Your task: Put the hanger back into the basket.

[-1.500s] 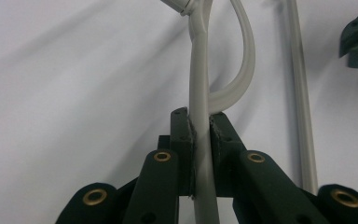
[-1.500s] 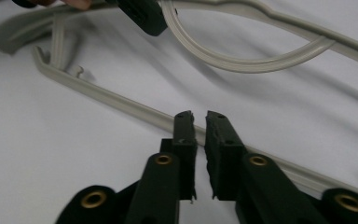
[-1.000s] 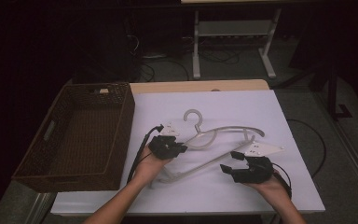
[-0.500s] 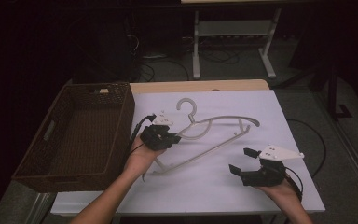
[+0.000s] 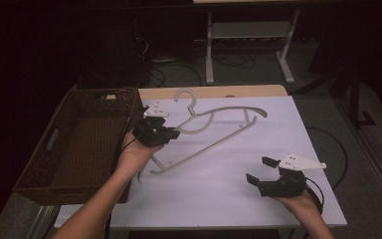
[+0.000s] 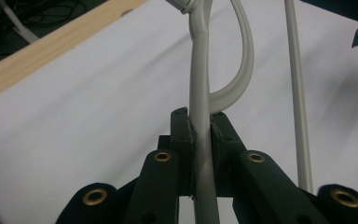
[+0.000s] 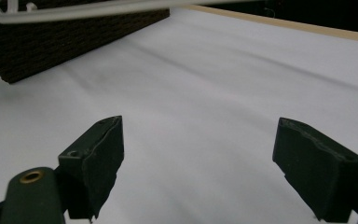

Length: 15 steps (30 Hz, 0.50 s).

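A pale grey plastic hanger [image 5: 214, 130] hangs tilted above the white table top [image 5: 219, 199], its hook toward the far edge. My left gripper [image 5: 173, 133] is shut on the hanger's left arm, close to the basket. In the left gripper view the pads clamp the hanger's bar [image 6: 200, 70] from both sides. My right gripper [image 5: 259, 170] is near the front right of the table, apart from the hanger. Its jaws have just been opening and stand wide, with nothing between them [image 7: 200, 135]. In the right gripper view the hanger's lower bar [image 7: 98, 11] crosses the top.
A dark brown wicker basket [image 5: 54, 144] stands at the left side of the table, and its wall [image 7: 74, 42] also shows in the right gripper view. A wooden strip [image 5: 229, 92] lines the far edge. Beyond it are a metal stand [image 5: 248, 35] and floor cables.
My right gripper let go of the hanger's right end, opened and drew back toward the front right. My left gripper lifted the hanger and carried it back and left toward the basket.
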Available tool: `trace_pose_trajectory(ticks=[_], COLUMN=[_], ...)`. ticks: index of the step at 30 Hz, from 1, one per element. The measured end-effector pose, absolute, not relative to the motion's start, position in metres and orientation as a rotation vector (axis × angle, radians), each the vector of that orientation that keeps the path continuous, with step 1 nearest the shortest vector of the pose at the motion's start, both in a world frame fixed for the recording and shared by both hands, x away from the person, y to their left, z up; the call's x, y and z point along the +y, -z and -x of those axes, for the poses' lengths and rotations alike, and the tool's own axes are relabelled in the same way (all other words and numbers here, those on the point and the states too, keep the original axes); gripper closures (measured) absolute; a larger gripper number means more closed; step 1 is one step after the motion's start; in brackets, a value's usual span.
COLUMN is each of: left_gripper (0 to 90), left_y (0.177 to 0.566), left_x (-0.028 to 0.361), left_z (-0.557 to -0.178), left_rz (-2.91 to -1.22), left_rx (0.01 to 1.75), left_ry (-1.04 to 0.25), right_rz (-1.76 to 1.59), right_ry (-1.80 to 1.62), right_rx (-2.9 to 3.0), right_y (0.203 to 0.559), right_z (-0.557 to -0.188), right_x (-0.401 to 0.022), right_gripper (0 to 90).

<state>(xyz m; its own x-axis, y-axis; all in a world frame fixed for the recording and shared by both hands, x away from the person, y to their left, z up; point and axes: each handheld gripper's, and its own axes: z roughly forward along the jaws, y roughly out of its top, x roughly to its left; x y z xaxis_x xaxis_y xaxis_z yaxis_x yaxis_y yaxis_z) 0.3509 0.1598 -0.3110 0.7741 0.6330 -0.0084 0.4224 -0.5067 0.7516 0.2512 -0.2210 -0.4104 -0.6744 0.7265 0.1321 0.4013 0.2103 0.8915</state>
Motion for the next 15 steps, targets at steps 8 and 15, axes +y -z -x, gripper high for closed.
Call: trace_pose_trajectory(ticks=[8,15], left_gripper=[82.6,82.5], left_y=[0.296,0.284], left_x=[0.177,0.200], left_z=[-0.355,-0.356], left_rz=[-2.158,-2.143], left_rx=[0.805,0.837], left_ry=[-0.372,-0.424], right_rz=[-1.069,-1.069], right_ry=[-1.450,-1.449], right_rx=[2.173,2.169], right_y=[0.411,0.411], right_z=[-0.252,-0.252], right_x=[-0.221,-0.222], right_gripper=[15.6,15.6])
